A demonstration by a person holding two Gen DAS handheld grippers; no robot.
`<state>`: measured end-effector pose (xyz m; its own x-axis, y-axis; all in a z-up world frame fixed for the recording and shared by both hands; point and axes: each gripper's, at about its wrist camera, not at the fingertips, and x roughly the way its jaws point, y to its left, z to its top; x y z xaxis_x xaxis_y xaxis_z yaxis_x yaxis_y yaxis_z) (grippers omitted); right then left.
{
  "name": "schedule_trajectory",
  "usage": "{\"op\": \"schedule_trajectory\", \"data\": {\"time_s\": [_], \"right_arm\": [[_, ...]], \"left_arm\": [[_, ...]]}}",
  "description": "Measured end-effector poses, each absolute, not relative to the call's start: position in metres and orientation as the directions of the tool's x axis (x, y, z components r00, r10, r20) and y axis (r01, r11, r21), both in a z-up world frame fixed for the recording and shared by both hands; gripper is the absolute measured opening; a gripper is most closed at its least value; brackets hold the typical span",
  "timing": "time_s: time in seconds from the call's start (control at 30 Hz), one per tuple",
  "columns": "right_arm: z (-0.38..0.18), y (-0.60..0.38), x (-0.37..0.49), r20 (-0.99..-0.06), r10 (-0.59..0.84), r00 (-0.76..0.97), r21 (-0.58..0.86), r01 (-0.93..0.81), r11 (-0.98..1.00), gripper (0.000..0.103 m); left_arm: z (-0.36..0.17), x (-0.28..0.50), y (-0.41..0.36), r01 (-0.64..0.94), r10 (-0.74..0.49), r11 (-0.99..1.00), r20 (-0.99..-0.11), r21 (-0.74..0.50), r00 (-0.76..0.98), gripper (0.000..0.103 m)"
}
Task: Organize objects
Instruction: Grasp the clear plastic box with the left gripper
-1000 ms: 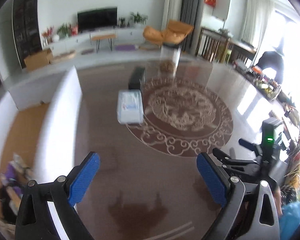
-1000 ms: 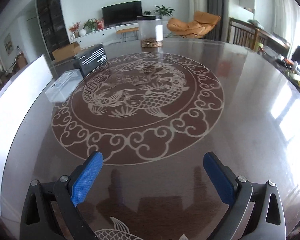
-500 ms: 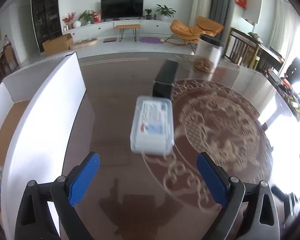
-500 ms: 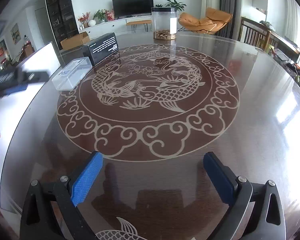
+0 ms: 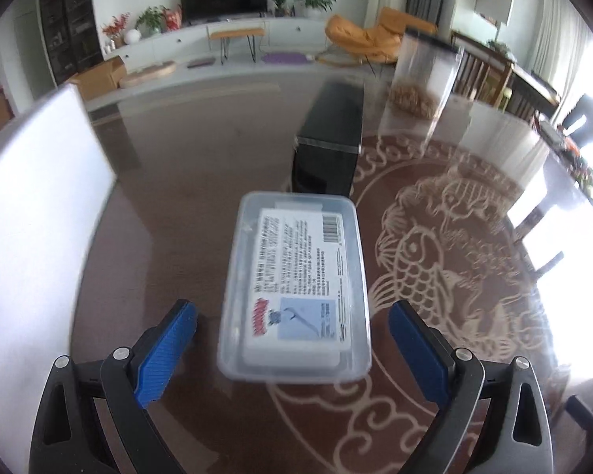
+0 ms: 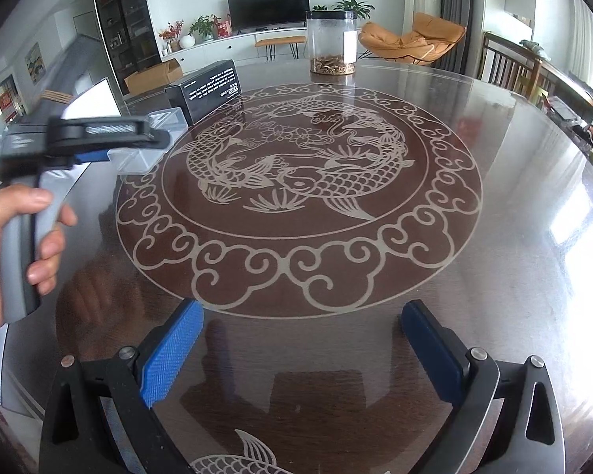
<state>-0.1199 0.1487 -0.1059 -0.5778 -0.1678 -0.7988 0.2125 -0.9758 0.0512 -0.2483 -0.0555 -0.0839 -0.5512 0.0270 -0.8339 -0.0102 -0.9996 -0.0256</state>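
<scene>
The clear plastic box (image 5: 296,288) lies flat on the round table (image 5: 178,166), near its left edge and just beside the white panel (image 5: 31,213) that stands along that side. Its long axis runs straight away from the left gripper (image 5: 292,349), in line with the way the fingers point, and its near short end sits between the two blue pads (image 5: 166,349), apart from both. The left gripper is spread wide with nothing in it, the gap clearly broader than the box's narrow width. A grasp across the short sides therefore looks ready once the jaws settle lower around the box, judging by the right wrist view, where the left gripper (image 6: 99,138) appears just above it.

Directly beyond the box's far end stands the black carton (image 5: 328,142), close to it; farther on, toward the table's far edge, is the clear jar (image 5: 423,79).

The right gripper (image 6: 300,353) is equally wide apart and empty, over the near edge of the table, well apart from the box (image 6: 154,138). The left one is plainly the nearer.
</scene>
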Motion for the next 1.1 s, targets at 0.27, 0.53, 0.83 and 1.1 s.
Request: {"op": "schedule_trajectory", "data": {"time_s": [0.27,0.53,0.83,1.1], "right_arm": [[-0.105,0.149,-0.12,-0.799,-0.167,-0.577,0.051,0.212,-0.976,0.101],[-0.105,0.149,-0.12,-0.8,-0.166,-0.577,0.05,0.212,-0.976,0.101],[-0.106,0.148,-0.121,-0.802,-0.164,-0.574,0.045,0.215,-0.976,0.102],[-0.107,0.147,-0.122,-0.805,-0.159,-0.571,0.036,0.221,-0.975,0.103]], "left_arm": [[-0.075,-0.245,-0.053,-0.016,0.003,-1.0,-0.803,0.008,-0.596,0.062],[-0.071,-0.216,-0.078,0.103,-0.071,-0.995,-0.807,0.013,-0.586,0.062],[-0.07,-0.213,-0.081,0.099,-0.072,-0.995,-0.812,0.018,-0.579,0.064],[-0.078,-0.207,-0.088,0.136,-0.096,-0.991,-0.796,0.017,-0.598,0.081]]}}
